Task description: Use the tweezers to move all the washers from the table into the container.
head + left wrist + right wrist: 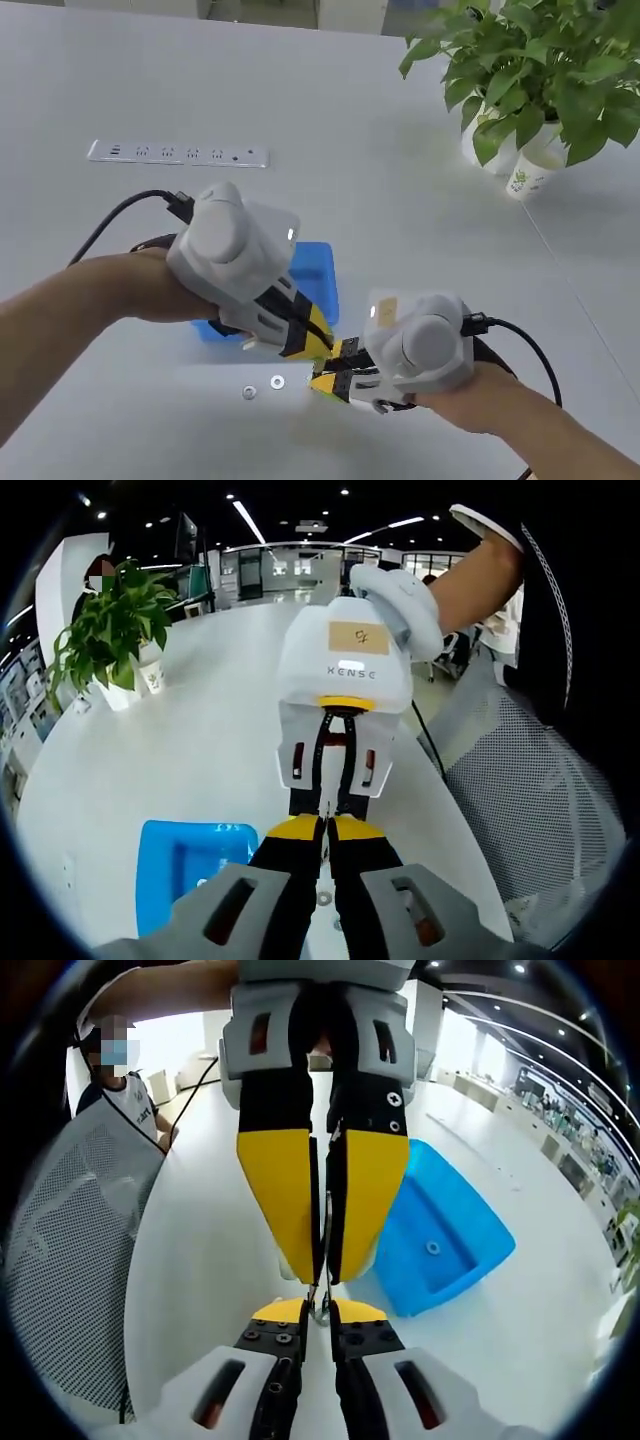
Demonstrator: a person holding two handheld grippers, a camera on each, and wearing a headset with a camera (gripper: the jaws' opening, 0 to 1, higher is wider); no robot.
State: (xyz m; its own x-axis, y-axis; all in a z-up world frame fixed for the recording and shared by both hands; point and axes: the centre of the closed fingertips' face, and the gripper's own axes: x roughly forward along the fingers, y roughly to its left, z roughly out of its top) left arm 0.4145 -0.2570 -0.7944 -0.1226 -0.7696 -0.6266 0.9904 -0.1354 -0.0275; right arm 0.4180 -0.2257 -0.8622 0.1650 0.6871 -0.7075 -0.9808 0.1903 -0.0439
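Holding the left gripper (313, 335) and the right gripper (332, 383) tip to tip, low over the table (400, 190), just off the near edge of the container (318, 262). Pinching with both: each pair of jaws drawn together on one thin metal strip, judged to be the tweezers (321, 1260), reaching from one gripper into the other.

Reads as a handover or regrip of the tool, not yet a pick. Next, probably: release with one gripper, keep the tweezers firm and straight in the other, then lower the tips onto a washer. Calls for a clean release, to keep the strip from twisting or dropping.

Beside the right gripper, on the table and outside the container: one washer (277, 381) and a second washer (249, 392), close together.

From the head view: the two loose washers and the layout, with a power strip (178, 153) and a plant (540, 70) well beyond. From the right gripper view instead: the strip between the jaws and a third washer (432, 1248) already on the container floor. From the left gripper view: the right gripper head-on, with the container low and to the left.
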